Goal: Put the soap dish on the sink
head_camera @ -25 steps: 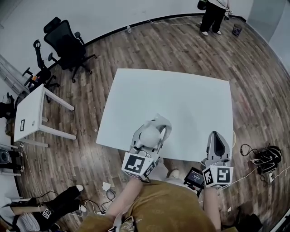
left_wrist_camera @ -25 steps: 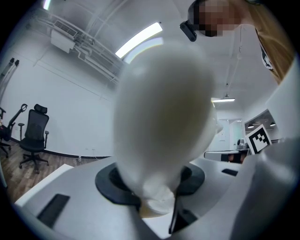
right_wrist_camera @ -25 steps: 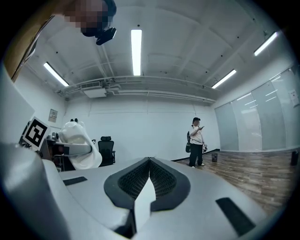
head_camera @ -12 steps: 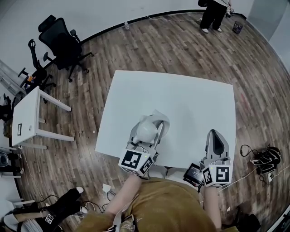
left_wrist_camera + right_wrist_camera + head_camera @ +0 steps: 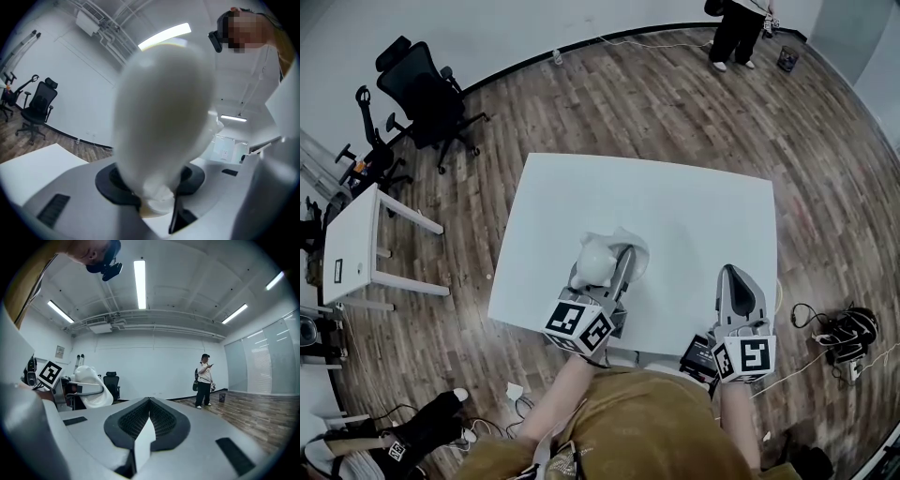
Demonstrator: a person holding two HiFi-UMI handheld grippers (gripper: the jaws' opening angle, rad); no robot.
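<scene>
Firmly clamped, the left gripper (image 5: 617, 255) has its jaws partway apart and pressed on the soap dish (image 5: 161, 122), a smooth white rounded piece that fills most of the left gripper view. It holds the dish above the near part of the white table (image 5: 694, 206), clear of the tabletop. Beside it, the right gripper (image 5: 149, 413) has its jaws together with nothing between them, over the table's near right edge. Farther out on the wooden floor (image 5: 825, 159), a black office chair (image 5: 427, 89) stands near the wall, a small white side table (image 5: 347, 244) sits at the left, and a person (image 5: 733, 33) stands by the far wall.
</scene>
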